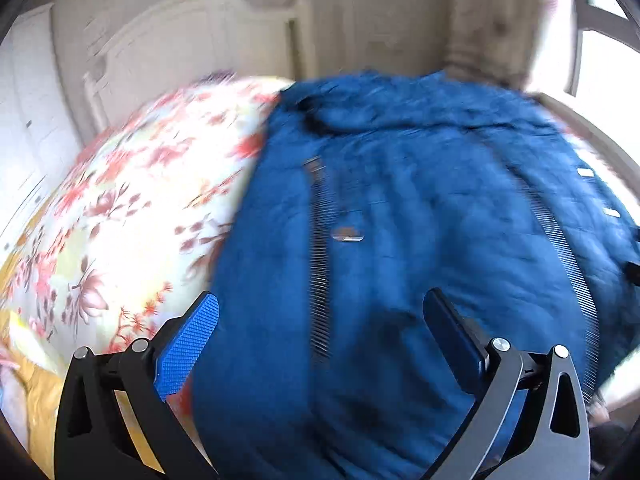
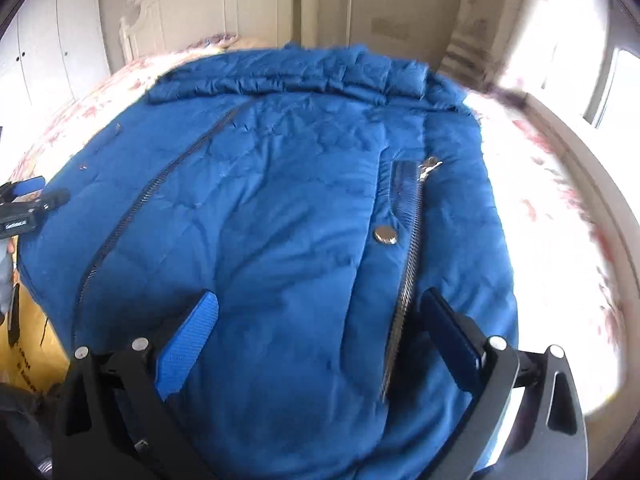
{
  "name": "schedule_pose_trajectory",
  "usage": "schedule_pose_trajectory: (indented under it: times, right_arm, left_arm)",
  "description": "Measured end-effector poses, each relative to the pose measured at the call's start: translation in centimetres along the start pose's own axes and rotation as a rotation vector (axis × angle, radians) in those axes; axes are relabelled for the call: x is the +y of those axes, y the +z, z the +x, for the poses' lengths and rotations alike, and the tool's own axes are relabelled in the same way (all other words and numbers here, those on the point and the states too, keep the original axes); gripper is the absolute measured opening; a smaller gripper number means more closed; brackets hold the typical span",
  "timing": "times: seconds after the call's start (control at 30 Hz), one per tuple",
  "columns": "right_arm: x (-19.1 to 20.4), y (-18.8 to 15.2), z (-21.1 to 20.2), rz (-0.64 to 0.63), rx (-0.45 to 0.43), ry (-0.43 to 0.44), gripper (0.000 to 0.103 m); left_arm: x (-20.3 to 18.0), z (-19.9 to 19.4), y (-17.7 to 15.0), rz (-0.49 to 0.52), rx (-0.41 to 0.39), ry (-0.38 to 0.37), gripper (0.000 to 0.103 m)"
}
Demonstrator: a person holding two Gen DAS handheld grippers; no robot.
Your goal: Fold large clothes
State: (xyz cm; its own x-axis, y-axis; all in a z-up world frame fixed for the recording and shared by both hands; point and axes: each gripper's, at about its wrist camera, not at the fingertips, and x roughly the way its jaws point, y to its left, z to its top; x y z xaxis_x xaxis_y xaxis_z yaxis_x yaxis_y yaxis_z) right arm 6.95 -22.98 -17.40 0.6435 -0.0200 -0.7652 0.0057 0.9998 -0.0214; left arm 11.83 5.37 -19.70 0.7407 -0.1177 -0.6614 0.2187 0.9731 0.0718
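Note:
A large blue padded jacket (image 2: 280,200) lies spread on a bed, its collar at the far end. A dark zipper (image 2: 132,208) runs down one side and a metal zipper (image 2: 408,264) beside a silver snap (image 2: 385,235) runs down the other. My right gripper (image 2: 320,316) hovers open over the jacket's near hem, nothing between its fingers. In the blurred left wrist view the same jacket (image 1: 420,220) fills the right half. My left gripper (image 1: 320,316) is open above its near edge, straddling a zipper (image 1: 320,264). The left gripper (image 2: 40,190) also shows at the right wrist view's left edge.
The bed carries a white floral cover (image 1: 132,216) to the jacket's left. A white headboard (image 2: 208,12) and wardrobe doors (image 2: 48,32) stand at the far end. A bright window (image 2: 608,88) is on the right. Yellow fabric (image 1: 36,400) hangs at the near left.

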Motion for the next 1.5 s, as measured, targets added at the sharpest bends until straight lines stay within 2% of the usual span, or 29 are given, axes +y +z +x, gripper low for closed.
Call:
schedule_pose_trajectory:
  times: [0.1,0.17,0.2,0.3,0.37,0.43,0.5,0.53,0.57,0.63,0.8,0.93,1.07,1.2,1.27,1.3,1.33,1.37,1.4,1.47,1.5]
  right_arm:
    - [2.1,-1.3,-0.7,-0.053,-0.067,0.015,0.1]
    - [2.9,-2.1,0.7,-0.095,-0.052,0.017,0.1]
    - [3.0,-2.3,0.7,-0.105,-0.081,0.012,0.1]
    - [2.6,-2.3,0.3,-0.105,-0.069,0.024,0.1]
    - [2.5,-2.4,-0.7,-0.1,-0.07,-0.012,0.1]
    - [1.3,-3.2,-2.0,-0.054,-0.113,-0.022,0.1]
    - [0.2,-3.7,-2.2,-0.028,-0.124,-0.041,0.1]
    - [-0.6,-4.4,-2.0,-0.014,-0.108,-0.066,0.1]
    - [-1.6,-4.8,-1.4,0.002,-0.079,-0.05,0.1]
    - [-2.7,-5.8,-1.5,0.029,-0.091,0.005,0.1]
    - [-3.3,-6.5,-3.6,0.03,-0.093,-0.003,0.1]
    - [-6.9,-8.9,-4.6,0.164,-0.076,0.031,0.099]
    - [-9.1,-11.7,-4.5,0.286,-0.073,0.155,0.095]
    - [-10.3,-13.1,-3.1,0.378,-0.1,0.247,0.092]
    - [-10.7,-13.3,-2.5,0.401,-0.117,0.281,0.086]
    - [-10.8,-13.4,-2.6,0.405,-0.126,0.293,0.076]
    - [-10.6,-13.4,-2.5,0.401,-0.132,0.313,0.064]
    - [-10.2,-13.3,-2.7,0.389,-0.132,0.315,0.064]
    - [-9.7,-13.1,-2.9,0.366,-0.13,0.289,0.057]
    - [-8.5,-12.7,-4.0,0.285,-0.131,0.243,0.048]
    - [-8.2,-12.5,-4.5,0.264,-0.138,0.242,0.043]
  left_arm:
    - [-3.0,-1.3,-1.4,0.076,-0.061,-0.051,0.098]
    - [-4.8,0.4,-2.4,0.142,-0.016,-0.024,0.099]
    - [-4.8,0.7,-3.0,0.123,-0.057,-0.02,0.099]
    - [-4.1,0.9,-2.9,0.107,-0.043,-0.048,0.099]
    - [-3.3,0.5,-3.0,0.106,-0.051,-0.032,0.099]
    - [-1.8,-0.5,-3.8,0.071,-0.078,-0.004,0.099]
    - [0.1,-0.4,-4.6,0.024,-0.065,0.014,0.099]
    - [0.9,0.1,-5.0,0.007,-0.042,-0.006,0.099]
    - [1.5,-0.1,-5.3,-0.004,-0.046,-0.032,0.099]
    - [1.8,-0.7,-5.4,0.012,-0.037,-0.014,0.099]
    - [4.3,-2.2,-6.2,-0.064,-0.039,-0.021,0.099]
    - [6.8,-2.2,-7.5,-0.149,-0.027,-0.064,0.099]
    - [7.1,-1.6,-8.1,-0.178,-0.01,-0.125,0.099]
    - [6.8,-0.5,-8.1,-0.2,0.016,-0.16,0.099]
    - [7.0,-0.1,-8.3,-0.221,0.026,-0.177,0.099]
    - [7.1,0.0,-8.4,-0.229,0.032,-0.186,0.098]
    - [7.1,0.0,-8.5,-0.23,0.033,-0.196,0.09]
    - [7.0,-0.3,-8.5,-0.22,0.028,-0.216,0.081]
    - [6.6,-0.9,-8.6,-0.196,0.012,-0.236,0.073]
    - [6.3,-1.7,-8.8,-0.171,-0.012,-0.207,0.066]
    - [6.6,-1.9,-9.0,-0.18,-0.017,-0.217,0.065]
